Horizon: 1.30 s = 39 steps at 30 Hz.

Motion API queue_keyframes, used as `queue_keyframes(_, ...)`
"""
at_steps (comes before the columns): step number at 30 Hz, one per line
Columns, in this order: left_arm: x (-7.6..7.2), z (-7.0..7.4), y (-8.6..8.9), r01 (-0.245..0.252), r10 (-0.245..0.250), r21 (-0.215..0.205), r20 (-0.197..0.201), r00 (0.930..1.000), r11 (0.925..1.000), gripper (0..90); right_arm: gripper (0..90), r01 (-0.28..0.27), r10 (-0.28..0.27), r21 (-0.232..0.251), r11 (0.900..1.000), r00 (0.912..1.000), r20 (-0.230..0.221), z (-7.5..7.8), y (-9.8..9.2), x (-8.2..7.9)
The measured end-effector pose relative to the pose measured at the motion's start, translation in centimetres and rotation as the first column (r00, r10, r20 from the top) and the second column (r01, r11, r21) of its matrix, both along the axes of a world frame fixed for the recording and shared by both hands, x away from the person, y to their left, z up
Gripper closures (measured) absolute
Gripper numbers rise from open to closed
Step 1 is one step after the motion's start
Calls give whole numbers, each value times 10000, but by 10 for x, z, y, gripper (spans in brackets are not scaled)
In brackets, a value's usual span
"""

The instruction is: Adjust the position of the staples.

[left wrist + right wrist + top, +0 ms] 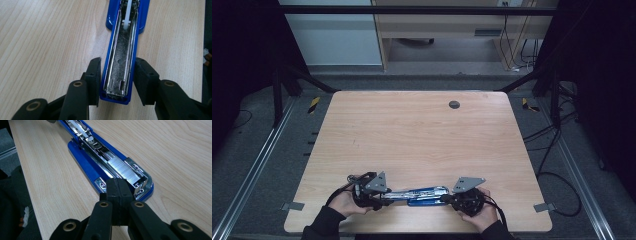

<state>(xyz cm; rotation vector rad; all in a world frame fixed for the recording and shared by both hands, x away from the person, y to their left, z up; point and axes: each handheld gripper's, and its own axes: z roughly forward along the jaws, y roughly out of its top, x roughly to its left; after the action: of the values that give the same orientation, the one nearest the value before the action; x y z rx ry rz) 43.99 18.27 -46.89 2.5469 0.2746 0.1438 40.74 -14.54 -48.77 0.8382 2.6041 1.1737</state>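
A blue stapler lies swung open flat near the table's front edge, between my two grippers. Its upper arm, a chrome channel inside a blue shell, runs away from my left gripper, whose pads touch the shell's end on both sides. In the high view that left gripper sits at the stapler's left end. A strip of staples lies in the open magazine on the stapler's base. My right gripper is shut with nothing between its jaws, its tip at the magazine's near end, at the stapler's right end.
The wooden table has a dark round grommet near its far edge. Metal rails and cables lie on the floor around it. A dark sleeve shows beyond the table's edge in the right gripper view.
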Motion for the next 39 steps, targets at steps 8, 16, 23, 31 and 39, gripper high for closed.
queue_keyframes(8,2,2,0,290,-290,46,-92,9995,9996,614,900,-38,38,19,10000,10000,-27,0,0,0)
queue_keyframes(16,3,8,0,604,-604,54,-42,9982,9982,627,900,-104,105,52,9999,9999,-81,0,1,0)
queue_keyframes(23,3,16,-2,807,-807,169,-15,9967,9966,635,900,-115,116,24,9999,9999,-73,0,1,0)
queue_keyframes(31,4,21,-4,1012,-1010,293,-81,9949,9944,644,900,-114,114,22,9999,9999,-113,0,1,1)
queue_keyframes(39,4,26,-5,975,-971,317,-129,9952,9947,643,900,-124,125,21,9999,9999,-96,0,1,1)
